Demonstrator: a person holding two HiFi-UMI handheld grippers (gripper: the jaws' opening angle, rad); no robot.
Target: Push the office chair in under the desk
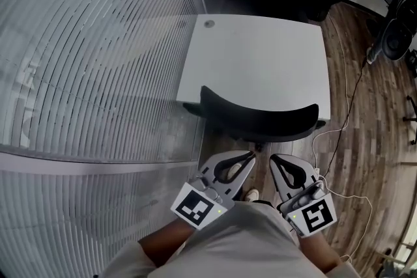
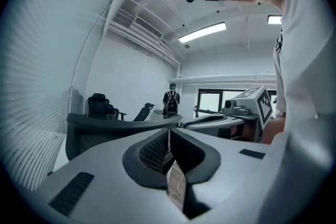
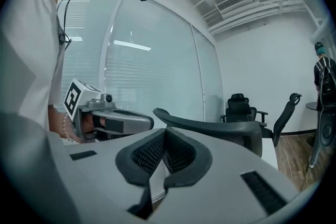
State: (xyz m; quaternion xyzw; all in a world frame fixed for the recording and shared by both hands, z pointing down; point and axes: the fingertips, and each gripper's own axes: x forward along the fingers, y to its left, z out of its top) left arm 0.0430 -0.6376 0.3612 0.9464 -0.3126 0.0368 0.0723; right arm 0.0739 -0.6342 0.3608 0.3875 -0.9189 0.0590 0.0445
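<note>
Grey left gripper [image 1: 250, 155] and right gripper [image 1: 274, 158], fingers closed on nothing, curved black mesh chair back [image 1: 260, 119], smooth white desk [image 1: 260, 55]

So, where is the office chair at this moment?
In the head view, the office chair sits in the middle, its black backrest at the near edge of the white desk, just ahead of the left tool and the right tool.

1 counter [image 1: 260, 62], 3 office chairs [image 1: 259, 119], 2 grippers: left gripper [image 1: 251, 155], right gripper [image 1: 273, 158]; 1 person with backpack [image 2: 170, 101].
</note>
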